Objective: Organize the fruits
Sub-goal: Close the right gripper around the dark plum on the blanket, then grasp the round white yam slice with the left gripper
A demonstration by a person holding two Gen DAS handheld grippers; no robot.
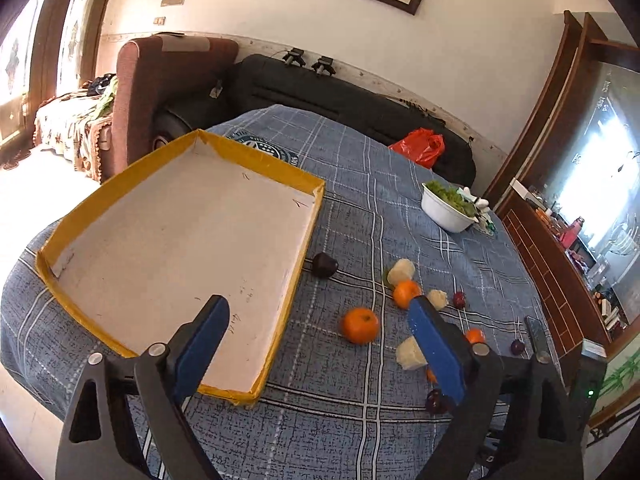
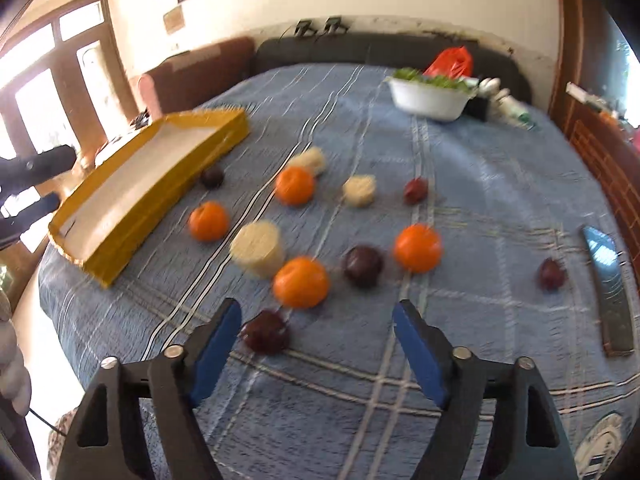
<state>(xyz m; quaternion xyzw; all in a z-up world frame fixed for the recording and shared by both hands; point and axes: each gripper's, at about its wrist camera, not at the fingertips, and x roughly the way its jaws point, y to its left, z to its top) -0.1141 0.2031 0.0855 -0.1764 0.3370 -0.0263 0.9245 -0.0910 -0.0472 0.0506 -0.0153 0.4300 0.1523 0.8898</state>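
Here, a shallow yellow-rimmed cardboard tray (image 1: 176, 236) with a white floor is being shown lying at the left of the blue checked tablecloth (image 1: 360, 184). The left gripper (image 1: 320, 320) is being held wide apart above the tray's near right corner, nothing clasped. Rightward, round orange tangerines (image 2: 301, 282), dark plums (image 2: 363, 266) and pale cylindrical chunks (image 2: 258, 249) are being seen scattered. The right gripper (image 2: 318, 324) is being held agape over them, gripping nothing.
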